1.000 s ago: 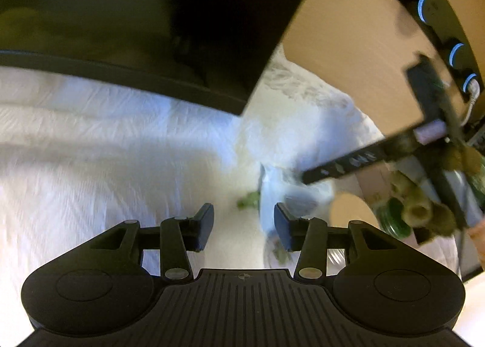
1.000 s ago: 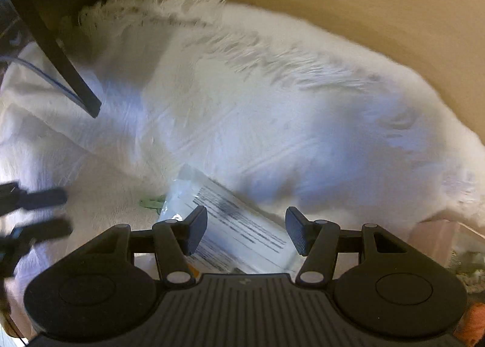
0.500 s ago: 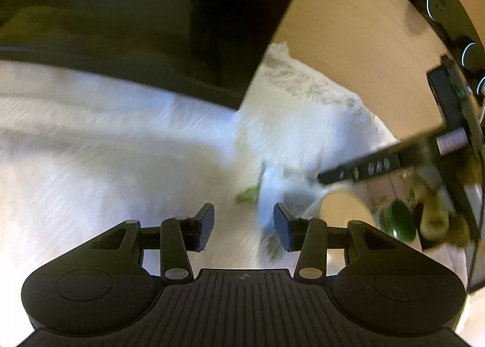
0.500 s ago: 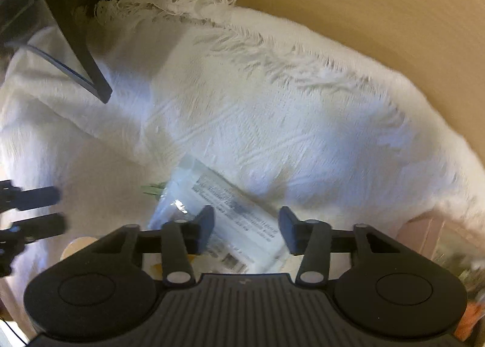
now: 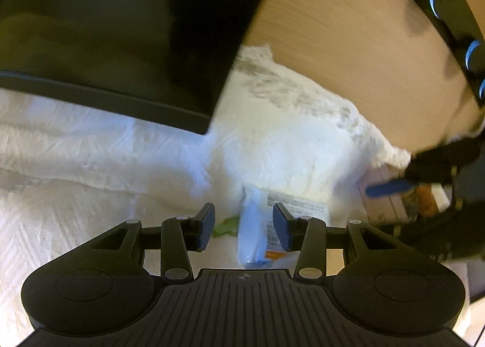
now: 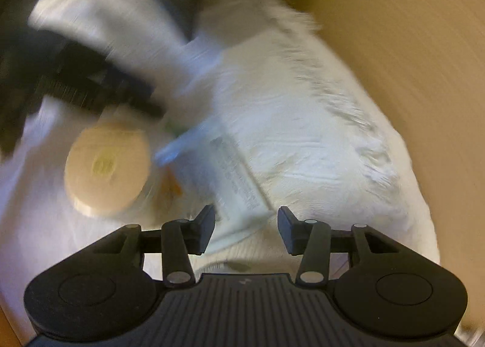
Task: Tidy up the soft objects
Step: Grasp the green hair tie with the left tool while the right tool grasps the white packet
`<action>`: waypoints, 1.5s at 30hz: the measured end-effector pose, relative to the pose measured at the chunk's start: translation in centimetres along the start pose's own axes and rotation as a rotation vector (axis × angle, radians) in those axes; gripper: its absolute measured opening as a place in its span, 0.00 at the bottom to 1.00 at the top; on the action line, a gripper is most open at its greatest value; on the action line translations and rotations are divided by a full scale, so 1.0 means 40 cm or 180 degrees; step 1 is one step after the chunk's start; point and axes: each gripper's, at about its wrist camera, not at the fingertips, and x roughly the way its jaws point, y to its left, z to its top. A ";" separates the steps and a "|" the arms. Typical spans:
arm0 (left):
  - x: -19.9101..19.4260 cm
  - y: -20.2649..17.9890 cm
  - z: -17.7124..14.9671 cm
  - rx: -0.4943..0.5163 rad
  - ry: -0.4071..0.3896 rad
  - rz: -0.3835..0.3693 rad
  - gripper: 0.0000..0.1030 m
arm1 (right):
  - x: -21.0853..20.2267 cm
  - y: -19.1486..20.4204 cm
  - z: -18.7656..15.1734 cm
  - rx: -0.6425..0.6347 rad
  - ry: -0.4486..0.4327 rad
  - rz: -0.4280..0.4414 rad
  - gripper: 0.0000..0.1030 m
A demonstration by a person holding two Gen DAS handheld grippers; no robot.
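Both hand-held grippers, left (image 5: 244, 225) and right (image 6: 246, 230), have closed in on the plastic packet (image 5: 257, 225), jaws open, empty

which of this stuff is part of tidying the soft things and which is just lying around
Part of the job:
white cloth
plastic packet
left gripper, open
right gripper, open

Lying about:
round tan lid
black screen
wooden surface
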 end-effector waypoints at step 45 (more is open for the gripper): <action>0.143 -0.071 0.112 0.1148 0.0908 -0.0245 0.38 | -0.003 -0.144 0.052 0.1242 -0.0061 0.0457 0.72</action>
